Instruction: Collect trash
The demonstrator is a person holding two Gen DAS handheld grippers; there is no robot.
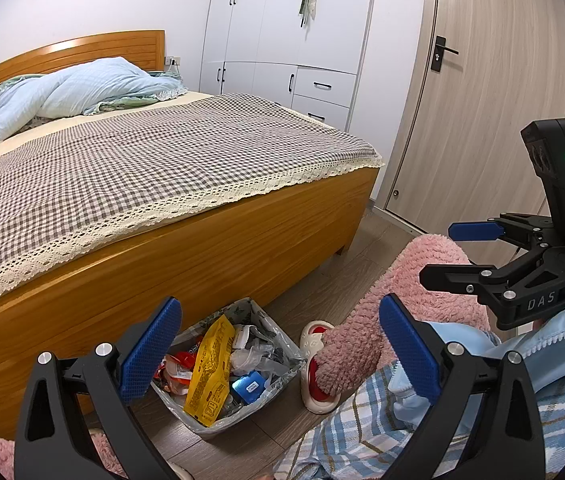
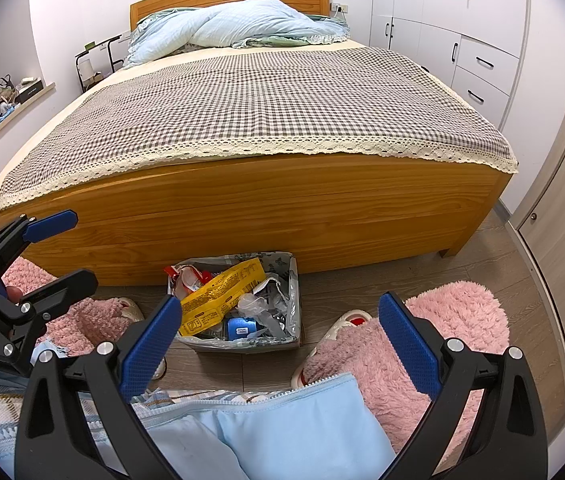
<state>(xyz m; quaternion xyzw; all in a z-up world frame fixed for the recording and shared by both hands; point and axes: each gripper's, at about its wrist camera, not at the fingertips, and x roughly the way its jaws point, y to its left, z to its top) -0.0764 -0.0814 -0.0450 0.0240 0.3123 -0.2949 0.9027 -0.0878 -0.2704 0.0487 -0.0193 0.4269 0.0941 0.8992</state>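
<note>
A lined trash bin (image 1: pixel 282 344) (image 2: pixel 294 280) stands on the floor against the foot of the bed. It holds several wrappers, among them a long yellow packet (image 1: pixel 208 376) (image 2: pixel 222 292), red-and-white wrappers (image 2: pixel 188 278), clear plastic and a small blue pack (image 1: pixel 247 386) (image 2: pixel 242 326). My left gripper (image 1: pixel 280 350) is open and empty above the bin's near side; it also shows in the right wrist view (image 2: pixel 64 250). My right gripper (image 2: pixel 280 348) is open and empty just before the bin; it also shows in the left wrist view (image 1: pixel 452 254).
A wooden bed (image 2: pixel 266 208) with a checked cover fills the middle. The person's legs in pink fluffy trousers (image 1: pixel 394 304) (image 2: pixel 422 344) and white-and-red slippers (image 1: pixel 314 344) flank the bin. A door (image 1: pixel 482 100) and white wardrobe (image 1: pixel 290 28) stand at right.
</note>
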